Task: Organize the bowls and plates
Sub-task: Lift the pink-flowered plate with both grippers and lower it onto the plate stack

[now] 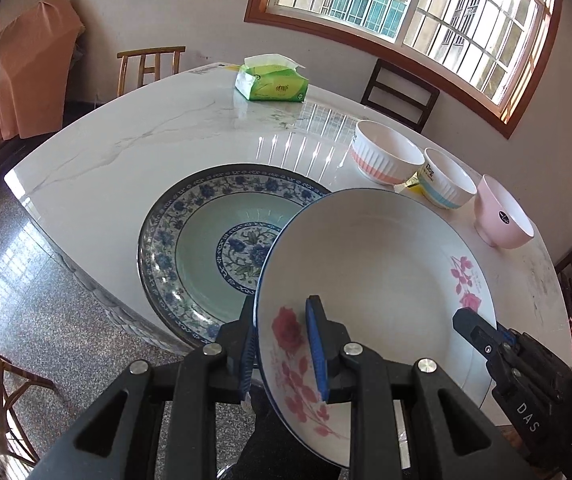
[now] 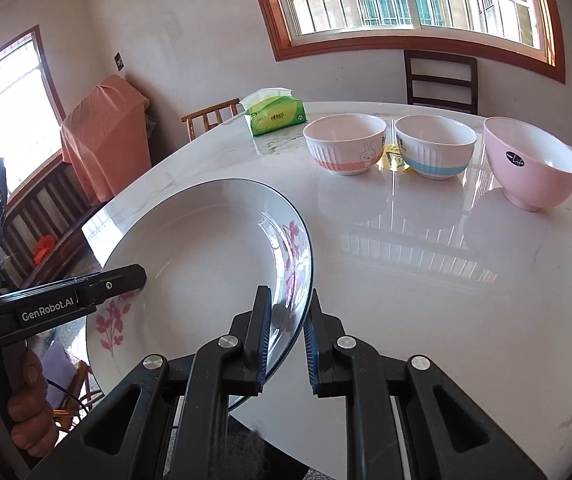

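**A:** Where is the plate being handled?

**B:** The white rose plate [image 1: 374,264] is held in the air, tilted, partly overlapping the blue-patterned plate [image 1: 202,248] that lies flat on the bench [image 1: 134,148]. In the left wrist view the rose plate's near-right portion covers the blue plate's right edge; whether the two touch cannot be told.

**A:** What has hold of it?

**B:** Both tools. The left gripper [image 1: 284,354] has its jaws nearly closed on the rim nearest the person, one pad inside the dish and one behind it. The right gripper [image 2: 286,344] has its jaws narrowly set on the opposite rim, again one either side.

**A:** Which way does the blue plate lie from the held one?

**B:** To the left and slightly farther off, on the left gripper's side. That arm is the nearer one, so stacking would likely mean carrying the rose plate leftward until it is centred, then levelling it.

**A:** And beyond the blue plate?

**B:** To its right stand three bowls in a row: a coral-banded bowl [image 2: 344,144], a blue-banded bowl [image 2: 436,146] and a pink bowl [image 2: 532,162]. Behind it, farther back, lies a green tissue pack [image 1: 272,80].
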Available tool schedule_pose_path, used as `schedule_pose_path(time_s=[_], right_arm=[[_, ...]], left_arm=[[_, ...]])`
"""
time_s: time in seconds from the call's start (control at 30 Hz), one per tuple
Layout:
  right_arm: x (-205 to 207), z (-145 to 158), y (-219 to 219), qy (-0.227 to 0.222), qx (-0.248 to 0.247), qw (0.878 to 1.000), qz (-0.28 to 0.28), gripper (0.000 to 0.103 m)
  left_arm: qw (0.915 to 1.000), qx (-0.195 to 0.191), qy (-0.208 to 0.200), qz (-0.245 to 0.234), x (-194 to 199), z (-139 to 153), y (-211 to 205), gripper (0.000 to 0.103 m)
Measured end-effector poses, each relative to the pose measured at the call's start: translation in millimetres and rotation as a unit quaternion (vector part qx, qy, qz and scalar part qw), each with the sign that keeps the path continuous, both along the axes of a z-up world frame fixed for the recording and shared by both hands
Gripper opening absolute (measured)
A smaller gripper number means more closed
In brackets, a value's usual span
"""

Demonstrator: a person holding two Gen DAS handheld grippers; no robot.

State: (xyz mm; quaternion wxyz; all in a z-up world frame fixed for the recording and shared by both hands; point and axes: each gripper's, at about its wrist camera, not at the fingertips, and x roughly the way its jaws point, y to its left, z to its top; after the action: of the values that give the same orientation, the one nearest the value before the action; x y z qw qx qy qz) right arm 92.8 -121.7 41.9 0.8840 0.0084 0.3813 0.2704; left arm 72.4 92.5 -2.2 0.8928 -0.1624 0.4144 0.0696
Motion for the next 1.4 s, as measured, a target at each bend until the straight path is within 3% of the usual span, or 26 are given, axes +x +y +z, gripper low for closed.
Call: schedule_pose_path(time_s=[0.7,1.4], right_arm=[[27.4,-2.7,64.7,0.001,-0.012,0.999,0.05,0.015],[40.8,-15.5,85.7,0.009,-0.02,0.998,0.055,0.015]], left_arm=[[0.9984,0.0,0.002,0.057,14.0,-2.8,61.9,0.024],[0.9978,0.002,0.016,0.065,39.9,-18.0,83.9,0.024]])
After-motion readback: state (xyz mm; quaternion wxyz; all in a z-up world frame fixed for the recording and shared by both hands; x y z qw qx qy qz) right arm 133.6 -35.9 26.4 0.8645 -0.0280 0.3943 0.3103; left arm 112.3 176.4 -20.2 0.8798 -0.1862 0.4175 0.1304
